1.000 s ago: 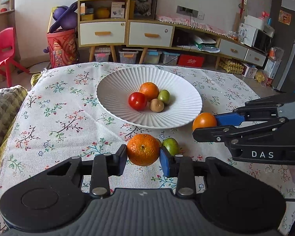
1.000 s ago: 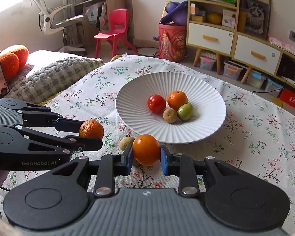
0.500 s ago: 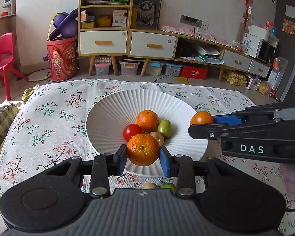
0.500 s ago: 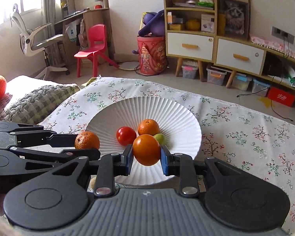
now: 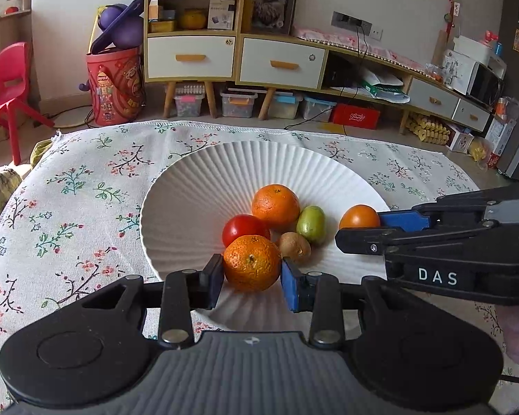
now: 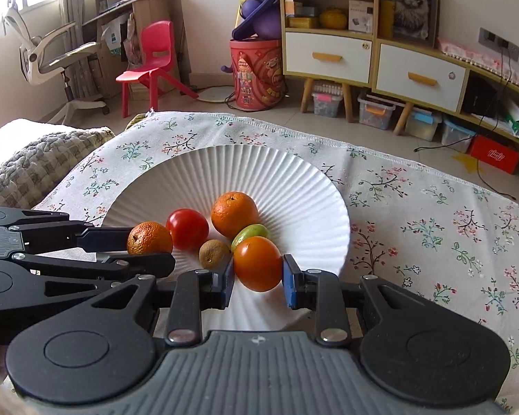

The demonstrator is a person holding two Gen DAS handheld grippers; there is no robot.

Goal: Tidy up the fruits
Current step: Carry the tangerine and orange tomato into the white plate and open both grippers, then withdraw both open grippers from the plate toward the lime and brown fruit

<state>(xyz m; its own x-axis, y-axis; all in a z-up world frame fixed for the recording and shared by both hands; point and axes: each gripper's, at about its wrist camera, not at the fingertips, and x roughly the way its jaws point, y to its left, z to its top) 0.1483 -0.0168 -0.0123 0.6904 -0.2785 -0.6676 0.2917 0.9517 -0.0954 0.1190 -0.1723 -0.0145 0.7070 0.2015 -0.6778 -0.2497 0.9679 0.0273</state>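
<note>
Left gripper (image 5: 252,278): pads clamped on a rough-skinned mandarin (image 5: 252,263), held over the near rim of the white ribbed plate (image 5: 197,193). Right gripper (image 6: 257,278): pads clamped on a smooth orange fruit (image 6: 257,263), likewise held over the plate's near edge. In the right wrist view the left gripper is seen to the left of the right fingers; both point toward the plate's centre.

Just beyond the fingertips, four fruits are grouped in the plate's hollow: a red tomato (image 5: 244,229), an orange (image 5: 275,205), a green fruit (image 5: 310,224) and a small brown fruit (image 5: 294,245), the orange and the green fruit touching.

Surface: the table is covered by a white floral cloth (image 5: 72,186) with a stitched far hem; the plate is set on it. A grey knitted cushion (image 6: 34,169) is seen left of the fingers, at the cloth's edge.

Room, beyond the table: a wood-and-white drawer cabinet (image 5: 225,52) on legs, storage boxes (image 5: 238,103) beneath it, a red printed drum (image 5: 116,86), a red child's chair (image 6: 152,58) and a white office chair (image 6: 52,55) by the window.
</note>
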